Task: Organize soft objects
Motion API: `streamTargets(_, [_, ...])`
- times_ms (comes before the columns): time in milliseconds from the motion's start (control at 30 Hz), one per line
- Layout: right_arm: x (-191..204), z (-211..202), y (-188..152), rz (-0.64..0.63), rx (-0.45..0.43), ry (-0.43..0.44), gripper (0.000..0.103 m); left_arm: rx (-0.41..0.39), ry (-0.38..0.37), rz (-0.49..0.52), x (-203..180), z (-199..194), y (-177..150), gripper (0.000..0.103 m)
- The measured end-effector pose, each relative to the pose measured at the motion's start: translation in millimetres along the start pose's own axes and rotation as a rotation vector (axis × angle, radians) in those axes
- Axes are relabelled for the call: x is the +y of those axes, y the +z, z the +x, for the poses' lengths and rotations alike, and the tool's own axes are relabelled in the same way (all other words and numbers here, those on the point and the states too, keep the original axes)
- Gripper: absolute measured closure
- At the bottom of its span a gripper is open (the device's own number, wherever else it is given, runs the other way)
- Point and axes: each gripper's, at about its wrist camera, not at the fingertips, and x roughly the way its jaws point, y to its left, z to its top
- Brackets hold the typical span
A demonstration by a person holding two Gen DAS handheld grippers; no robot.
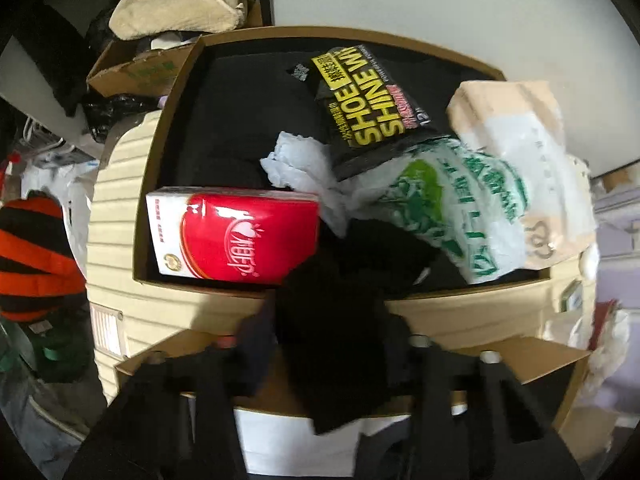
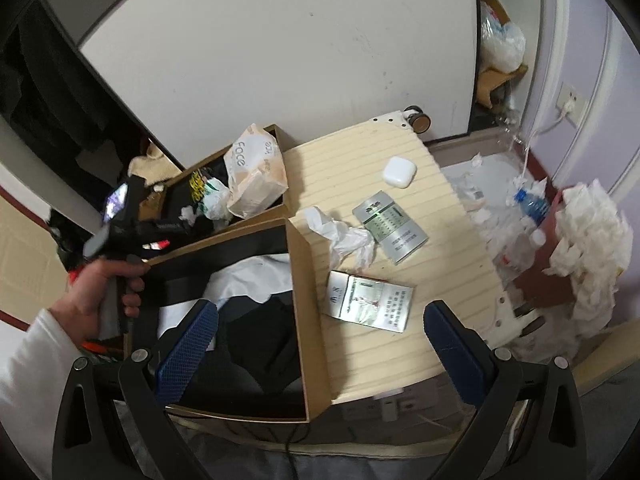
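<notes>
My left gripper is shut on a black cloth that hangs from it over the near wall of the far cardboard box. That box holds dark clothes, a red tissue pack, a crumpled white tissue, a black "SHOE SHINE" pack, a green-printed plastic bag and a beige tissue pack. My right gripper is open and empty above the near box, which holds white and black clothes. The left gripper also shows in the right wrist view.
A cream slatted table carries a white earbud case, a crumpled tissue and two silver cartons. A heap of white tissues and bottles lies on the right. Beige cloths and an orange-striped hat sit on the left.
</notes>
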Motion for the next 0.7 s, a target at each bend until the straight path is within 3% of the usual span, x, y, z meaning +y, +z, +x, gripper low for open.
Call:
streamTargets(33, [0,0,0,0.005,-0.001,0.003,0.001,-0.011,0.011,-0.002,-1,-3,0,0.078])
streamTargets(167, [-1,0,-1,0.027,0.005,0.013,0.001,-0.077,0.014,0.006,-4,-21,-5,0.084])
streamTargets(433, [2,0,0,0.012,-0.002,0.013,0.001,-0.258,-0.028,0.016,6,-93,-30,0.085])
streamTargets(600, [6,2,-1,-0.005,-0.004,0.006,0.001,-0.375,-0.125,0.040,13,-156,-73,0.085])
streamTargets(700, [7,2,-2,-0.012,-0.006,-0.005,0.001,-0.390,-0.184,0.033,17,-176,-98,0.085])
